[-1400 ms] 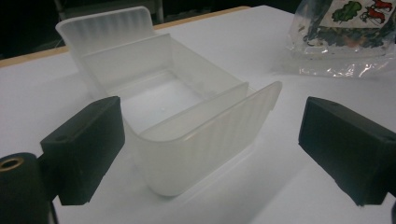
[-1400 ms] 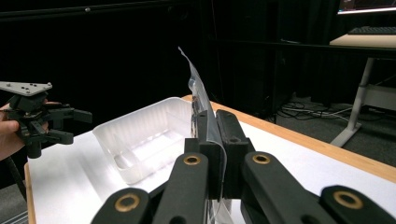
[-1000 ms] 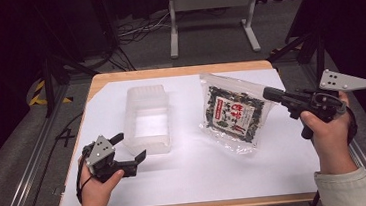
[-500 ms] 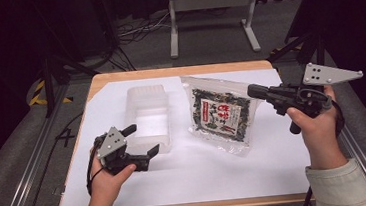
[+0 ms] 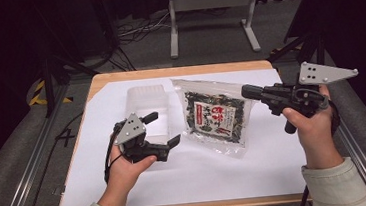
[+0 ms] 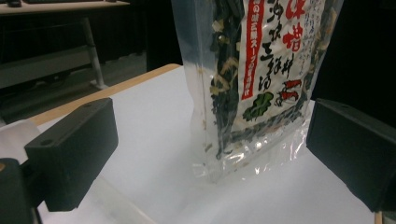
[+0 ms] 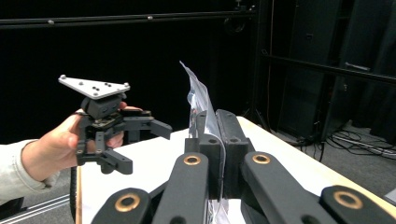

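A clear bag of dried seaweed [image 5: 216, 117] with a red and white label hangs tilted above the white table cover, its lower edge near the sheet. My right gripper [image 5: 248, 91] is shut on the bag's upper right edge; in the right gripper view the film [image 7: 198, 100] rises from between the closed jaws. My left gripper [image 5: 166, 129] is open, just left of the bag. In the left gripper view the bag [image 6: 252, 84] stands between and beyond the spread jaws, apart from both.
A clear plastic container [image 5: 147, 106] lies on the white cover [image 5: 217, 175] behind my left gripper. The wooden table edge [image 5: 168, 73] runs at the back. A metal stand [image 5: 210, 3] and cables sit on the floor beyond.
My right gripper has lifted the bag and carried it leftward toward the middle. My left gripper has moved right and forward toward the bag, staying open.
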Motion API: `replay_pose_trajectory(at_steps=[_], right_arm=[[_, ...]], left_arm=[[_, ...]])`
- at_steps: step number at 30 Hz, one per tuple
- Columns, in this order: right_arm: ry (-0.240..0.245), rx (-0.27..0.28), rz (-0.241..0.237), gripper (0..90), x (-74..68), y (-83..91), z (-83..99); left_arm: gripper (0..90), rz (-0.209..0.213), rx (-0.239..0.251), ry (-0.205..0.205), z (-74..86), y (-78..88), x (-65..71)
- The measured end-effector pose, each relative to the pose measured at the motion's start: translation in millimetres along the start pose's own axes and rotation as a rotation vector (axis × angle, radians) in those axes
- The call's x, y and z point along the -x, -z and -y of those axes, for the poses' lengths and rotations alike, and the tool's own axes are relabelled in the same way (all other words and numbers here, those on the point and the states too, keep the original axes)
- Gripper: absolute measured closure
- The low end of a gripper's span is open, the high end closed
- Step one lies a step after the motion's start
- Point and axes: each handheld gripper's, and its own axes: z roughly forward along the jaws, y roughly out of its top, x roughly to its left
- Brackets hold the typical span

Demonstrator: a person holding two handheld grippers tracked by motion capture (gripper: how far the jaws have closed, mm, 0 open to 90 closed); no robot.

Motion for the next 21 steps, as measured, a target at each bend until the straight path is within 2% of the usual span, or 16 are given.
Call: replay_pose_trajectory(at_steps=[3, 4, 8, 13, 17, 21], right_arm=[[0.0, 0.001, -0.004, 90.0, -0.7, -0.7, 0.0], [-0.001, 0.004, -0.015, 90.0, -1.9, -2.1, 0.0], [0.004, 0.007, -0.027, 90.0, -3.3, -3.3, -0.3], [0.008, 0.011, -0.053, 90.0, -6.0, -4.7, 0.2], [0.016, 0.013, -0.072, 90.0, -7.2, -5.4, 0.8], [0.04, 0.023, -0.086, 90.0, -9.5, -4.8, 1.1]], left_arm=[[3.5, 0.009, 0.007, 0.007, -0.8, -1.7, -0.2], [3.5, 0.027, 0.01, 0.016, -3.3, -5.6, -1.4], [3.7, 0.037, 0.011, 0.018, -7.8, -12.5, -2.1], [6.1, 0.069, 0.043, 0.019, -12.9, -20.3, -1.7], [6.1, 0.079, 0.047, 0.006, -18.5, -26.7, 0.6], [6.1, 0.091, 0.059, -0.024, -24.2, -33.2, 4.5]])
